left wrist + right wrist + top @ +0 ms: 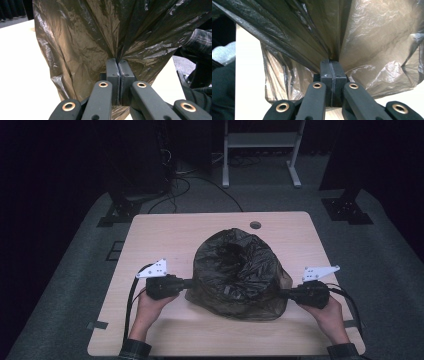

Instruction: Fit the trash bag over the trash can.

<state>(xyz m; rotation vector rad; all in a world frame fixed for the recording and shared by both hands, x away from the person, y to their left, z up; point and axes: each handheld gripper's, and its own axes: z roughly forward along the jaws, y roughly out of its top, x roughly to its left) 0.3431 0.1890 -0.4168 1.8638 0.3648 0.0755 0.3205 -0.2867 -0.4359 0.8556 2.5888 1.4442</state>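
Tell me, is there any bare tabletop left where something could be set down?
Yes. The table is bare along its far edge beyond the black plastic bag, around the small round hole, and on the near strip between the two forearms. The middle is crowded: the left claw and right claw pinch the bag's sides.

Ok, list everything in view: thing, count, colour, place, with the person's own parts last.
plastic bag: one, black, crumpled, mouth open upward, middle of the table.
table: one, light wood, centre of the high view.
cable hole: one, grey, far edge of the table.
rack: one, white, on the floor beyond the table.
stand bases: two, black, on the floor at the far corners.
left gripper: one, black, shut on the plastic bag's left side.
right gripper: one, black, shut on its right side.
hands: two, holding the grippers at the near edge.
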